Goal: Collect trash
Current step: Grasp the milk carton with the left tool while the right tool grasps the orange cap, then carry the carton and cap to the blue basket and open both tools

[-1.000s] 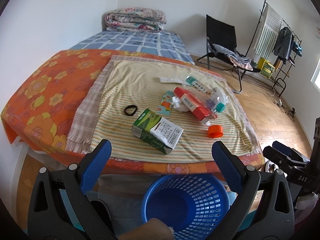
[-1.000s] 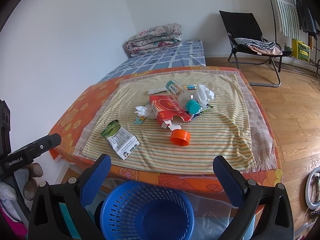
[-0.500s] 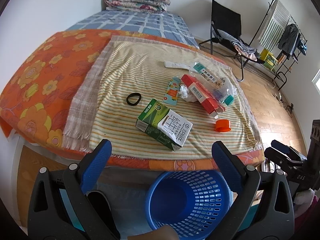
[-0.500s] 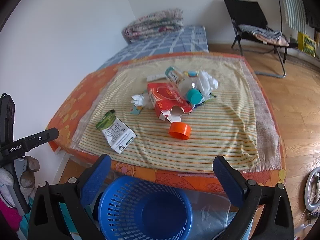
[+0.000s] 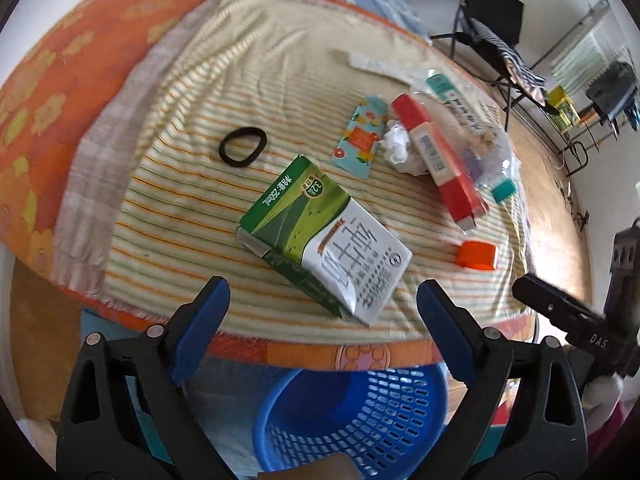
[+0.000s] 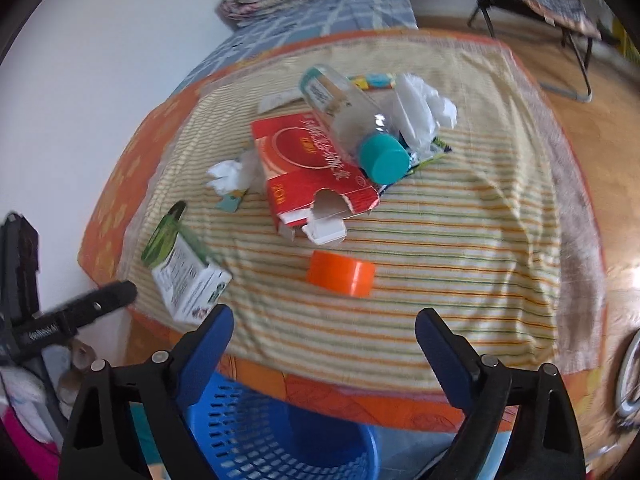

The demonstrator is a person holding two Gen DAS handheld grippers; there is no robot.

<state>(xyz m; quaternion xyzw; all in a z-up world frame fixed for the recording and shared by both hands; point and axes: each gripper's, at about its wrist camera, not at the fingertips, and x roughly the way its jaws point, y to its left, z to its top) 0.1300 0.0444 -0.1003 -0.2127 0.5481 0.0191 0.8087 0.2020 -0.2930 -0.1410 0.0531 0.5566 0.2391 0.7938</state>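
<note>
Nearest to me, the blue basket (image 5: 352,416) sits on the floor against the foot of the bed, empty as far as I can see. Over the last second I have brought both grippers forward and down over the bed edge, so the trash now fills both views. The left gripper (image 5: 322,300) hangs just short of the green-and-white milk carton (image 5: 324,236), its fingers spread wide with nothing between them; they have just begun to close a little. The right gripper (image 6: 324,330) is the same: fingers wide, just starting to narrow, empty, lined up on the orange cap (image 6: 342,276) a bit beyond them.

Further on lie the torn red box (image 6: 312,168), crumpled tissue (image 6: 232,172), a clear bottle with a teal cap (image 6: 352,120) and more white paper, all on the striped cloth (image 6: 460,240). A black hair tie (image 5: 243,147) lies apart to the left.

I judge nothing is collected yet; carton and cap are my first picks.
</note>
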